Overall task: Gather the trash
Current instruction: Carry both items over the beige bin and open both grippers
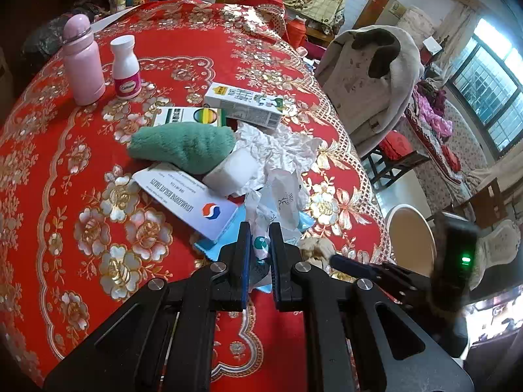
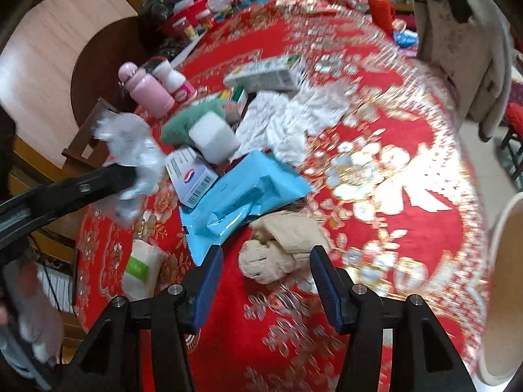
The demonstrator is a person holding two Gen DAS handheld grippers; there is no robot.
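Rightward, bare tablecloth [image 2: 408, 228] meets table edge [image 2: 487, 209].

A glossy red tablecloth [image 1: 196, 52] with shiny gold and pearly flower print covers the table. On it lie a fuzzy green plush piece [image 1: 183, 145], crumpled white paper [image 1: 278, 145], a smooth blue plastic pouch [image 2: 248, 192], matt cardboard boxes [image 1: 243, 104] and a satiny pink bottle [image 1: 83, 65]. The left gripper [image 1: 260, 245], matt black plastic with bright metal rivets, pinches thin, crinkly clear plastic wrap [image 1: 281, 202].
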